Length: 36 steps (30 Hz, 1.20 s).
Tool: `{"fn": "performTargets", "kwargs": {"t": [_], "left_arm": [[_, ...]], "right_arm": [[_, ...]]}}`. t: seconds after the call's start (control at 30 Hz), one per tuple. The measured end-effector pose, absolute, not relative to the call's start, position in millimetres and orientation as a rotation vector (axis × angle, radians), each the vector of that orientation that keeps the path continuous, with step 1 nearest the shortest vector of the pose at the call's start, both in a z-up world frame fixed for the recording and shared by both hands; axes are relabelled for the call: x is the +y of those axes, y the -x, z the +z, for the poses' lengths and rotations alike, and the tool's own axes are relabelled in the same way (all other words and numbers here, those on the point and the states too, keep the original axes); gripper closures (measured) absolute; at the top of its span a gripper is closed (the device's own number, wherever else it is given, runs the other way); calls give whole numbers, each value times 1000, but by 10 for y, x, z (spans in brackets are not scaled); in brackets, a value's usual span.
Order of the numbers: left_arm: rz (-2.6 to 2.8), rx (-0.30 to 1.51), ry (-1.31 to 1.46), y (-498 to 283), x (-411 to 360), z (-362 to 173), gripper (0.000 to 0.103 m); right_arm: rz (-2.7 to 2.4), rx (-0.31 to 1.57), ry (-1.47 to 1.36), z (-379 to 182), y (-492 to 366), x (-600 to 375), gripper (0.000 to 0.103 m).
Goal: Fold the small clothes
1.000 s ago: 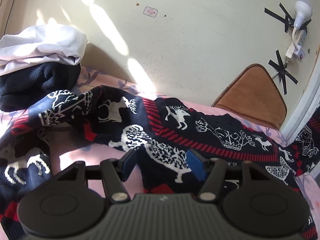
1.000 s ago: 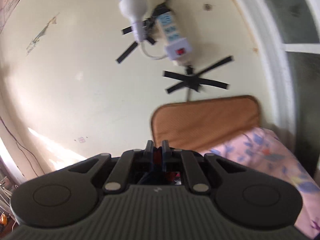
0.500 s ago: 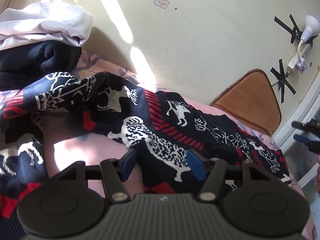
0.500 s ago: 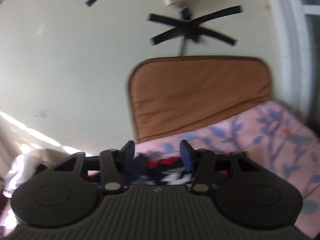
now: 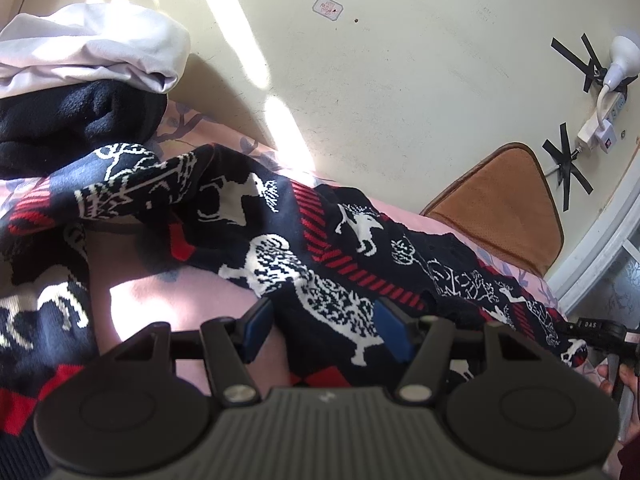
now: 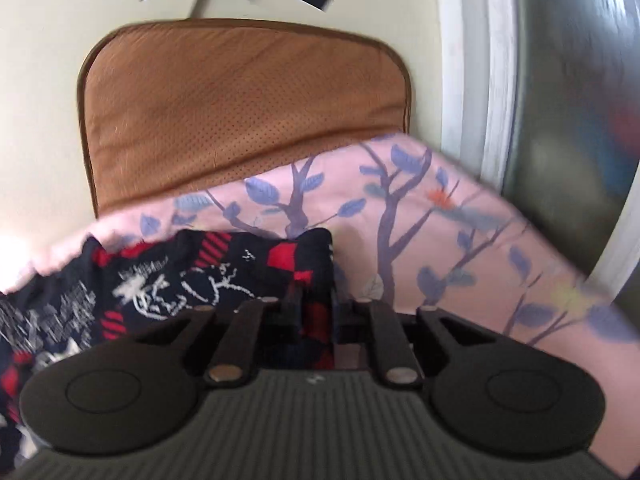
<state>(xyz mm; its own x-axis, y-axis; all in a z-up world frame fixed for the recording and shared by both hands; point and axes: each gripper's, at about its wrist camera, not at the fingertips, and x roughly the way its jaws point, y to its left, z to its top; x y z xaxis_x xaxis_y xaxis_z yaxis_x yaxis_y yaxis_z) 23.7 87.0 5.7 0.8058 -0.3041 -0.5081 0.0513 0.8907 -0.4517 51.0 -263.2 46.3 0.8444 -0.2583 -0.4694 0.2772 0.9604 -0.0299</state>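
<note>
On the pink sheet (image 6: 460, 240), beside the brown cushion (image 6: 240, 108), the sweater (image 5: 320, 256) lies spread and rumpled; no fold appears complete. Left gripper (image 5: 326, 330) stands spread over the cloth, pinching nothing. Right gripper (image 6: 316, 316) has just been closing, with the sweater's corner between its jaws. Remaining: all folds.

pink floral bedsheet (image 6: 460, 240), patterned knit sweater (image 5: 320, 248) spread across, folded clothes pile (image 5: 80, 92)
</note>
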Motion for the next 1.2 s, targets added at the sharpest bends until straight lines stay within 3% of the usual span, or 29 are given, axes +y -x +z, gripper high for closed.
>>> {"fn": "performTargets", "kwargs": {"t": [0.03, 0.13, 0.3, 0.33, 0.37, 0.43, 0.47, 0.5, 0.73, 0.8, 0.83, 0.87, 0.9, 0.93, 1.03, 1.1, 1.2], "left_arm": [[-197, 609, 439, -237, 875, 56, 46], [-200, 609, 432, -237, 871, 61, 46], [-195, 609, 426, -231, 860, 66, 46], [-194, 608, 426, -229, 860, 66, 46], [-194, 608, 425, -227, 860, 66, 46], [-195, 608, 424, -225, 858, 68, 46], [-196, 608, 424, -226, 858, 68, 46], [-198, 607, 424, -225, 858, 70, 46], [-271, 552, 424, -158, 863, 164, 46], [-293, 515, 422, -110, 895, 231, 46], [-297, 482, 425, -70, 946, 288, 46], [-294, 448, 434, -27, 1023, 343, 46], [-285, 412, 448, 20, 1115, 395, 46], [-267, 362, 476, 89, 1259, 461, 46], [-167, 220, 554, 356, 1773, 552, 41], [-55, 168, 589, 483, 2067, 545, 40], [56, 153, 672, 549, 2375, 499, 40]], "right_arm": [[-294, 461, 14, 510, -444, -2545, 49], [-143, 314, 112, 684, -91, -2199, 48], [334, 550, 241, 425, -141, -1325, 40], [368, 574, 278, 337, -171, -1190, 29], [394, 602, 323, 221, -230, -1052, 26], [351, 621, 396, 35, -380, -873, 33], [354, 596, 367, 31, -425, -857, 79], [359, 609, 334, 70, -497, -848, 89], [395, 467, 168, 566, -709, -542, 91], [415, 470, 175, 507, -754, -376, 87], [406, 494, 195, 423, -804, -288, 79], [398, 548, 232, 282, -881, -184, 54], [413, 638, 285, 126, -960, -105, 46], [407, 687, 336, 10, -982, -48, 44], [360, 578, 411, 122, -709, 6, 42], [427, 518, 361, 320, -490, -5, 42], [618, 589, 238, 418, -293, 139, 42]]}}
